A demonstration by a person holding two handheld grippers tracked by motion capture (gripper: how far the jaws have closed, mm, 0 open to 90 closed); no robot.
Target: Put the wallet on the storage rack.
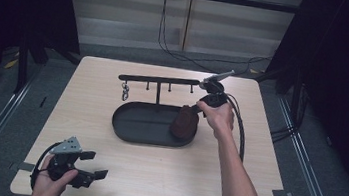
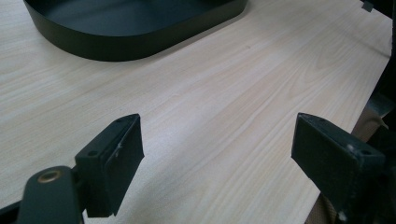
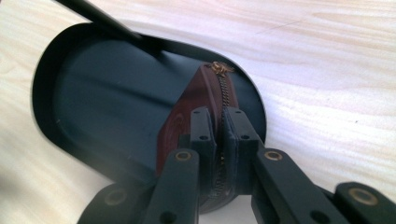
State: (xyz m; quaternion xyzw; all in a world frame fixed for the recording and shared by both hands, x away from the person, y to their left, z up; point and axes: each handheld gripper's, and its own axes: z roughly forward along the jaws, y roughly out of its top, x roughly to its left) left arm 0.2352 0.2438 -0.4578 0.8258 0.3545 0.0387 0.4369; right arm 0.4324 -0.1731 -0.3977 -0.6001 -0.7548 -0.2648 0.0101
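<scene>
A dark red zipped pouch [image 1: 185,122] hangs over the right end of the black oval tray [image 1: 129,125]. My right gripper [image 3: 219,128] is shut on the pouch [image 3: 187,109] along its brass zipper edge, and the pouch's lower end dips inside the tray [image 3: 93,98]. In the high view the right gripper [image 1: 200,109] comes in from the right of the tray, held in a hand. My left gripper [image 1: 93,166] rests at the table's front left corner, jaws wide apart. Its fingers [image 2: 116,154] frame bare wood, with nothing between them.
A black rack with a horizontal bar and hooks [image 1: 159,81] stands behind the tray; a small metal clasp [image 1: 125,91] hangs from its left end. The tray's near wall [image 2: 130,44] lies ahead of the left gripper. The table's right edge [image 2: 369,100] is close by.
</scene>
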